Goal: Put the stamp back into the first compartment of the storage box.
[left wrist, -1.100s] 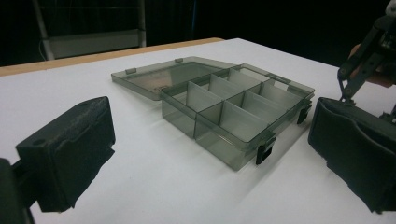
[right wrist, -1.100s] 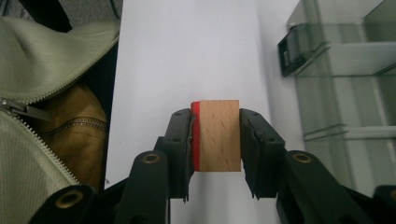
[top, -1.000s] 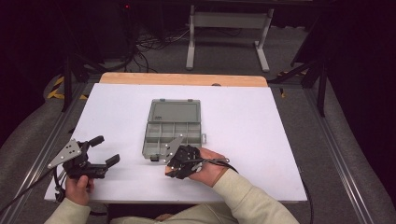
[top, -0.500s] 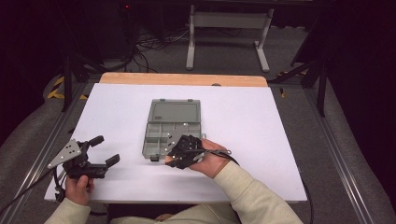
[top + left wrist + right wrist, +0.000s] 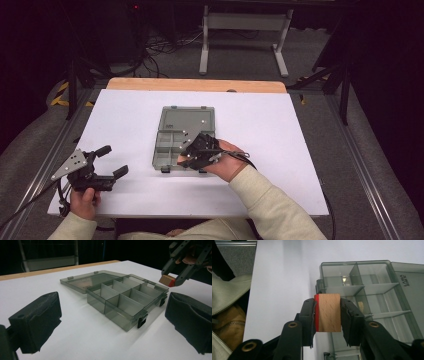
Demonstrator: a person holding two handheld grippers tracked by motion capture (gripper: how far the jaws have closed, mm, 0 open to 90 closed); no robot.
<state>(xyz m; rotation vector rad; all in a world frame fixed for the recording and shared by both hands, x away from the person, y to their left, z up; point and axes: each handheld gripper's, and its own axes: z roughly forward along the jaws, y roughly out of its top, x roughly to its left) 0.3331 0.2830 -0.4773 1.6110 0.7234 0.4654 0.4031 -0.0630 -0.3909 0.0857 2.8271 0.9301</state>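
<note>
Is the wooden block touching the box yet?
Apart. The left gripper view shows the block, pinched in the right claw, hanging above the box rim.

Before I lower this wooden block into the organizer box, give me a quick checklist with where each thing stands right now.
1. Grip on the wooden block: ok, the right gripper has it clamped between both jaws, red face against one jaw.
2. Lid of the organizer box: ok, it lies folded back flat on the table.
3. Block position: ok, in the left gripper view it hangs above the box's edge, not touching it.
4. Compartment below: cannot tell. The right gripper view shows something small and pale in one cell near the jaws.
5. Left gripper: ok, open and resting apart from the box.
6. White table around the box: ok, bare.
</note>
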